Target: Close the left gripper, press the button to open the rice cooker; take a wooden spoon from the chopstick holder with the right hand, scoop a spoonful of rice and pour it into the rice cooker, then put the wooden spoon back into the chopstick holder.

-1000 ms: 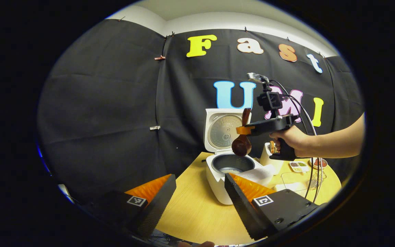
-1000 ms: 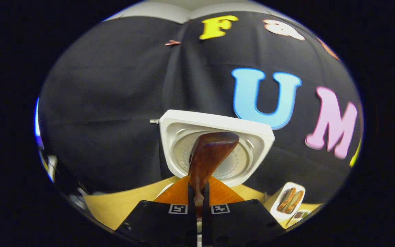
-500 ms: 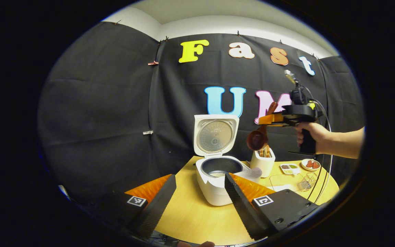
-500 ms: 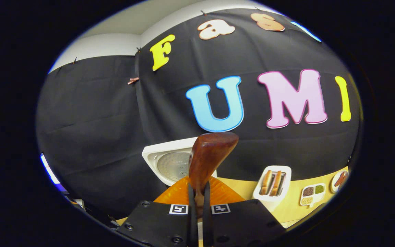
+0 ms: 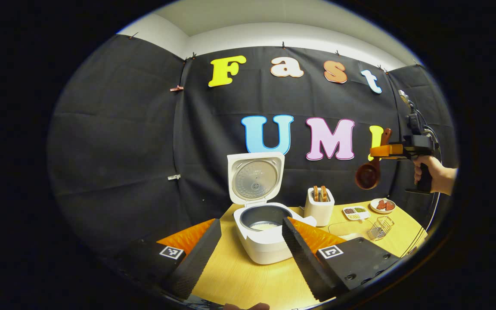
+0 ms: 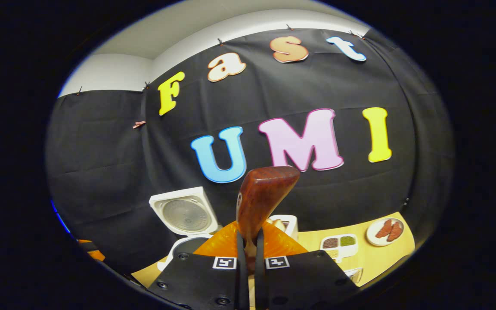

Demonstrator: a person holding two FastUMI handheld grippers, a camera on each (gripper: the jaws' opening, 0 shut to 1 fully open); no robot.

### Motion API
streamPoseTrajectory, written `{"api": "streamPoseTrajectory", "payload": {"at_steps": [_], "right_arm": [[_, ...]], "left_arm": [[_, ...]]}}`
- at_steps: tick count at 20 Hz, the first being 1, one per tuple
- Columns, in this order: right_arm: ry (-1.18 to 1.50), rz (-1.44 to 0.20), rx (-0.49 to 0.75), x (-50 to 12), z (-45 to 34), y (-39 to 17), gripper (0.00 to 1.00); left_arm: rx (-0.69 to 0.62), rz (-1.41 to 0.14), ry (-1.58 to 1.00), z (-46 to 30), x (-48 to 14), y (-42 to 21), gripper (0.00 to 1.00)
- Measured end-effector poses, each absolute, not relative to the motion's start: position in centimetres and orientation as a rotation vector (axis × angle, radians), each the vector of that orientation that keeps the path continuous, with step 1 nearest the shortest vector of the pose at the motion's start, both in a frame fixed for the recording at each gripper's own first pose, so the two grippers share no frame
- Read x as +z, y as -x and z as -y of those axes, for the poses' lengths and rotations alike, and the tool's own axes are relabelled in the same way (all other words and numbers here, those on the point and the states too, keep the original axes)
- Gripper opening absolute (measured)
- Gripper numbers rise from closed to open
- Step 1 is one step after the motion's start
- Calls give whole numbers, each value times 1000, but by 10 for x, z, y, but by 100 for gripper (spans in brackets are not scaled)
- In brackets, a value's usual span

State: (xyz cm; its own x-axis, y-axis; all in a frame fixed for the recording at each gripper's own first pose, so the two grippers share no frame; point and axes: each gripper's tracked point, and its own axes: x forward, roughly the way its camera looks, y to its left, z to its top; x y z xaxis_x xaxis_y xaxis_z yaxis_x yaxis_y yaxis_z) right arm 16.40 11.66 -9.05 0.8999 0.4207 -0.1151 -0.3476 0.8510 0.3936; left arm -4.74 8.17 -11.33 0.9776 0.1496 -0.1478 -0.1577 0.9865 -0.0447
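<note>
Right gripper (image 6: 248, 254): fingers clenched on the handle of the wooden spoon (image 6: 260, 199), both pressing on it. In the right gripper view the handle is reddish-brown, glossy, with a broad rounded end rising straight ahead of the fingers.

In the left gripper view the same gripper (image 5: 385, 150) is held aloft in a hand (image 5: 433, 172), and the spoon (image 5: 369, 172) hangs from it, its dark round bowl below the fingers and the handle tip above them.

Left gripper (image 5: 251, 249): fingers spread apart, grasping nothing.

Rice cooker (image 5: 261, 232): white body, lid raised upright, dark inner pot with pale rice at the bottom. It stands on the wooden table (image 5: 248, 280) directly ahead of the left gripper, between its fingers.

Chopstick holder (image 5: 319, 207): white, just right of the cooker, below and left of the held spoon.
</note>
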Motion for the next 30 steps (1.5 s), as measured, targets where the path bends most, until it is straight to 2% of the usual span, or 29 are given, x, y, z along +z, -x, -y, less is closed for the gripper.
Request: {"api": "streamPoseTrajectory", "payload": {"at_steps": [7, 11, 22, 28, 30], "right_arm": [[-337, -311, 186, -187, 8, -152, 10], [-359, -403, 120, -253, 38, -159, 10], [-405, -573, 116, -378, 24, -185, 10], [-406, -648, 116, -409, 21, -188, 11], [-429, -678, 106, -418, 23, -188, 14]], "left_arm": [[105, -127, 79, -54, -109, 39, 98], [120, -148, 82, -46, -110, 39, 98], [209, -186, 72, -38, -99, 51, 98], [226, -199, 72, -39, -100, 53, 98], [225, -190, 70, -39, -96, 54, 98]]}}
